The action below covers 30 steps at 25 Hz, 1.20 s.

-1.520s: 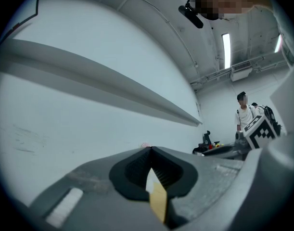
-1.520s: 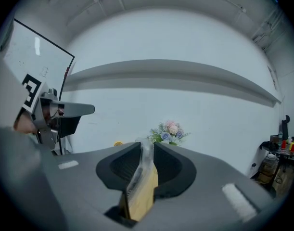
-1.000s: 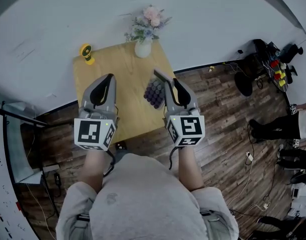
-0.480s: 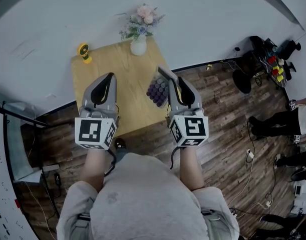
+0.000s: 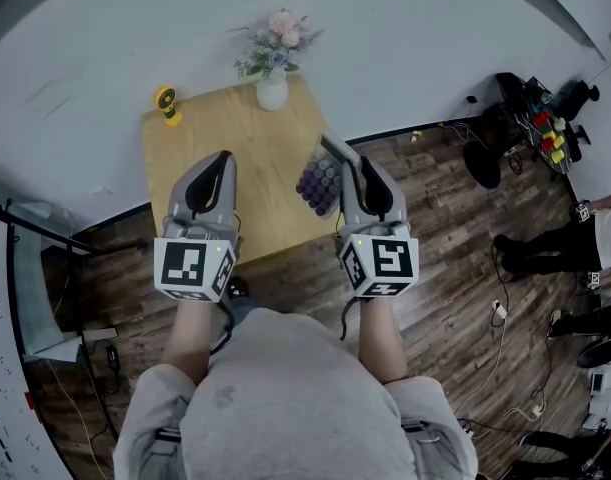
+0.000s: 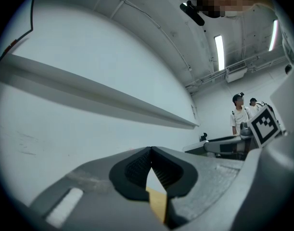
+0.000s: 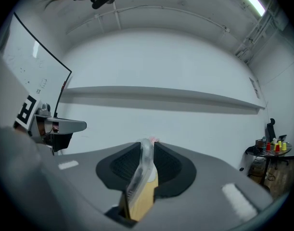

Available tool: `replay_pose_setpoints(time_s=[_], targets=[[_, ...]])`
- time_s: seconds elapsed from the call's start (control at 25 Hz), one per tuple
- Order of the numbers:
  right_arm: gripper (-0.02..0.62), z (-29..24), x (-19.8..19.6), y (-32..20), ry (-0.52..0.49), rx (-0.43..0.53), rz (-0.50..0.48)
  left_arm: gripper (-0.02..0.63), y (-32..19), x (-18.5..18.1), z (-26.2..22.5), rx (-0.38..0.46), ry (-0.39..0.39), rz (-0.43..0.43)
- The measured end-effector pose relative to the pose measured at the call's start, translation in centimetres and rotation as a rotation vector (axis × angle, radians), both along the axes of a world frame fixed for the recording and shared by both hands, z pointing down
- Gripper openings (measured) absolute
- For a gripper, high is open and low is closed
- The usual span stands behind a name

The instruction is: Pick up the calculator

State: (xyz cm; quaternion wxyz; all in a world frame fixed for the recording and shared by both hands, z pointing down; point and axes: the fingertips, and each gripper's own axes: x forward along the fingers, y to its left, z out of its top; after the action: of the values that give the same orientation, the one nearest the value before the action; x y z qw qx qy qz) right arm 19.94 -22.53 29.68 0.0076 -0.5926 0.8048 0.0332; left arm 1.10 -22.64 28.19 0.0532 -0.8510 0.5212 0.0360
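The calculator [image 5: 319, 182], with rows of purple keys, hangs tilted over the right edge of the small wooden table [image 5: 215, 133]. My right gripper [image 5: 341, 158] is shut on it. In the right gripper view the calculator [image 7: 140, 179] shows edge-on as a pale translucent slab clamped between the dark pads, with the right gripper [image 7: 147, 147] pointing level at a white wall. My left gripper [image 5: 221, 160] hovers over the table's left half, and in its own view the left gripper [image 6: 150, 151] has its tips touching with nothing held.
A white vase of flowers [image 5: 272, 86] stands at the table's far edge and a small yellow object [image 5: 166, 104] at its far left corner. Dark chairs [image 5: 505, 133], cables and seated people's legs [image 5: 575, 253] fill the wooden floor at right. A whiteboard [image 5: 10, 368] stands at left.
Both grippers have drawn back from the table a little. The right one has shifted right with the calculator still in it, now over the table's right edge.
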Motion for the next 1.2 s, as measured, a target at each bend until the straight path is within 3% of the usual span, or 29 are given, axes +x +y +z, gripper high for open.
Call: replay_pose_setpoints(time_s=[1.2], targets=[[0.089,-0.7,1.9,3.3,-0.001,0.035,0.037,0.006,2.5,1.9,0.4,-0.002,0.011,0.028]])
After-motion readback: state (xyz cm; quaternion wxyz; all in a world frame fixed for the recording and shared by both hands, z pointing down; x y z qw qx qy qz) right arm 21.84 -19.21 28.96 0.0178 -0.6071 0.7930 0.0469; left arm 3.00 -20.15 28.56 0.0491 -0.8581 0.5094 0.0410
